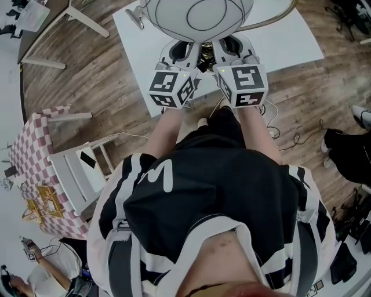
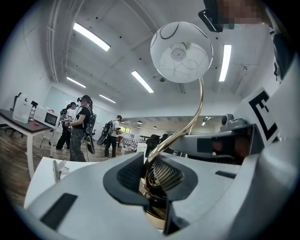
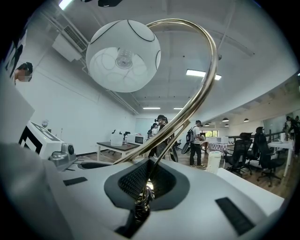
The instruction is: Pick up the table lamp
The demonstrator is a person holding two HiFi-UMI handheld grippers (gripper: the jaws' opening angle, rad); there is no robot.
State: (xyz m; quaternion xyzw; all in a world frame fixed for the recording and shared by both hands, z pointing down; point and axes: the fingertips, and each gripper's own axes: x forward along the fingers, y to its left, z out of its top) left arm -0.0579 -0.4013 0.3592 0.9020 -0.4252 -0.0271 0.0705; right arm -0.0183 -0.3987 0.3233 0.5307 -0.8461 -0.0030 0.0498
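Person's black-and-white shirt (image 1: 220, 197) fills the lower head view. Both forearms reach fwd to L gripper (image 1: 184, 52) and R gripper (image 1: 229, 51), side by side, marker cubes uppermost, held level at the near edge of a white table (image 1: 290, 40) on wood floor (image 1: 87, 75). From above, the table lamp (image 1: 200, 11) spreads its white globe shade (image 1: 168, 20) over both grippers' tips, hiding them. L gripper view: jaws closed on the lamp's gold lower part, pads (image 2: 129, 176) pressing both sides; gold stem (image 2: 199, 108) rises btwn them and curves up to the shade. R gripper view: jaws likewise clamped on the stem's foot, w/ a dark twisted cord (image 3: 140, 206) in the slot. Whether the lamp's base touches the table cannot be told. Metal clip (image 1: 136, 17) lies near the table's left edge. Bkgd: people (image 2: 84, 122) standing.
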